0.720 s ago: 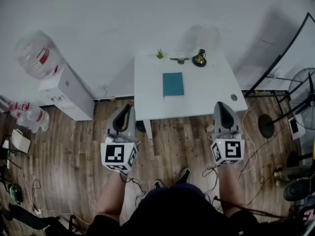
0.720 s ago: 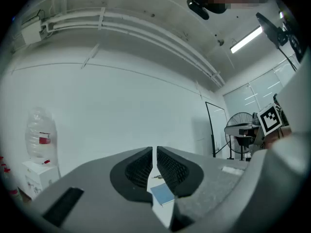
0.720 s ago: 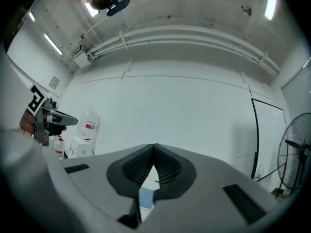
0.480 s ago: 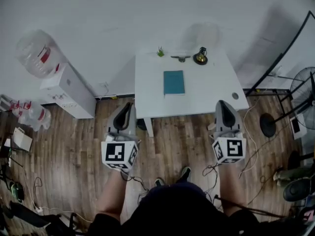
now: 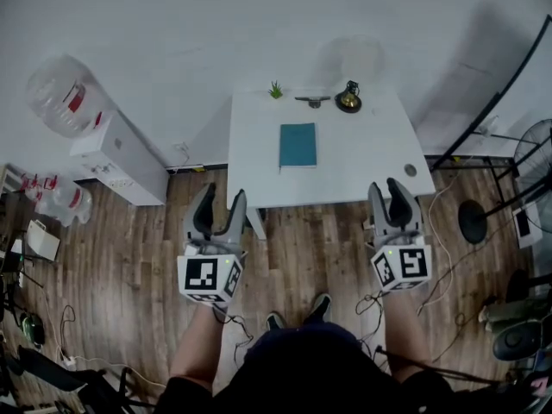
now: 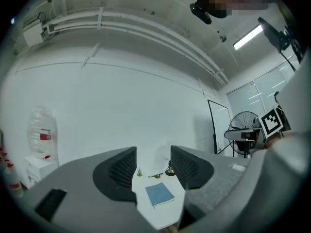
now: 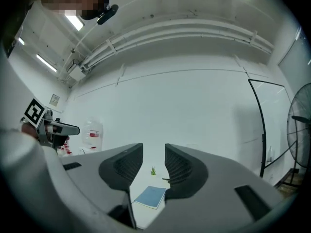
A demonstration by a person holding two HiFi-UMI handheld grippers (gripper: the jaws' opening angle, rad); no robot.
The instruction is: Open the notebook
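Observation:
A closed teal notebook [image 5: 297, 145] lies flat in the middle of a small white table [image 5: 362, 175] by the wall. Both grippers hang over the wooden floor in front of the table, short of its near edge and well away from the notebook. My left gripper [image 5: 217, 209] is open with nothing between its fingers, and my right gripper [image 5: 390, 198] is open and empty too. In the left gripper view the notebook [image 6: 159, 194] shows far off between the jaws of the left gripper [image 6: 153, 166]. The right gripper [image 7: 154, 166] frames the notebook [image 7: 150, 196] the same way.
At the table's back edge stand a small green plant [image 5: 275, 90] and a dark gold-based object [image 5: 348, 100]. A water dispenser [image 5: 116, 158] with a bottle [image 5: 60, 93] stands left. A fan [image 5: 535, 158], a black frame and cables crowd the right.
Both grippers' jaws were together in the earlier frames and now stand apart. The hands stay at about the same place in front of the table.

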